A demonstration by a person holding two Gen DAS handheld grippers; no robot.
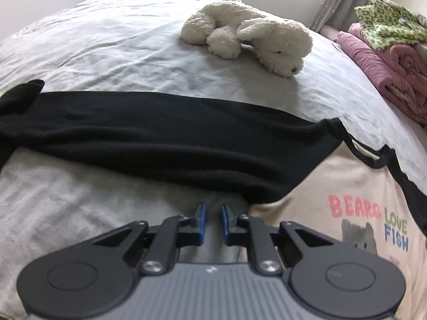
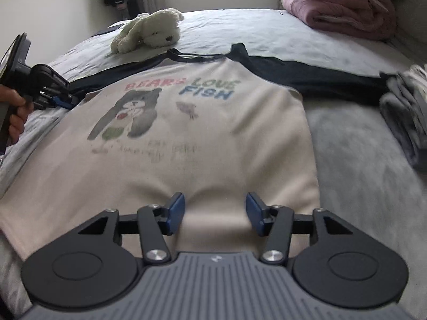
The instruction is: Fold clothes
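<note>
A cream raglan shirt (image 2: pixel 186 144) with black sleeves and a "BEARS LOVE FISH" print lies flat, face up, on the bed. Its left black sleeve (image 1: pixel 165 138) stretches across the left wrist view; the print shows at the right there (image 1: pixel 373 221). My left gripper (image 1: pixel 213 213) hovers just below the sleeve near the armpit, jaws slightly apart, nothing between them; it also shows in the right wrist view (image 2: pixel 60 101) at the shirt's left edge. My right gripper (image 2: pixel 214 208) is open above the shirt's lower body, empty. The right sleeve (image 2: pixel 320 80) lies spread to the right.
A white plush dog (image 1: pixel 250 34) lies on the grey sheet (image 1: pixel 106 48) beyond the shirt. Folded pink blankets (image 2: pixel 341 13) with a green patterned cloth (image 1: pixel 389 21) are stacked at the bed's far right. A grey folded pile (image 2: pixel 408 114) sits by the right sleeve's cuff.
</note>
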